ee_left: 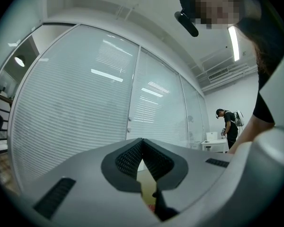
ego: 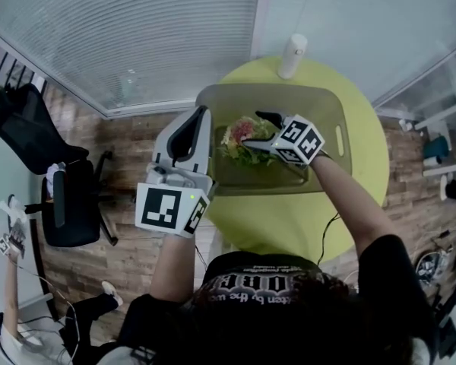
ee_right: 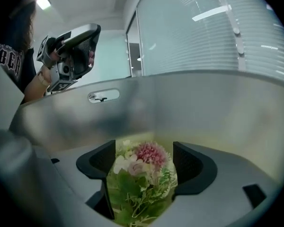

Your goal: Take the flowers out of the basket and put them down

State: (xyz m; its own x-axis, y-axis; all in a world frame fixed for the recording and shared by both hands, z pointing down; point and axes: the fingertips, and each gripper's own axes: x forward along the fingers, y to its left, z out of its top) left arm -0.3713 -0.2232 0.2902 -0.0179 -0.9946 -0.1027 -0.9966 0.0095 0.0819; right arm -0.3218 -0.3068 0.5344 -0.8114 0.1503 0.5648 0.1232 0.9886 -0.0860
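Observation:
A small bunch of flowers [ego: 242, 139], pink and white heads with green leaves, lies inside the grey see-through basket [ego: 334, 105] on the round yellow-green table [ego: 365, 173]. My right gripper [ego: 264, 133] reaches down into the basket from the right. Its jaws stand wide, with the flowers [ee_right: 142, 169] lying between them and the basket wall [ee_right: 189, 108] behind. I see no pad pressing on the bunch. My left gripper [ego: 191, 128] hangs raised over the basket's left edge, its jaws meeting at the tips [ee_left: 142, 143] with nothing in them. It also shows in the right gripper view, left gripper [ee_right: 73, 46] above the rim.
A white cylinder [ego: 292, 55] stands on the table beyond the basket. A black office chair [ego: 61, 196] is on the wooden floor at the left. Window blinds [ego: 137, 29] run behind. Another person [ee_left: 229, 126] stands far off by a white desk.

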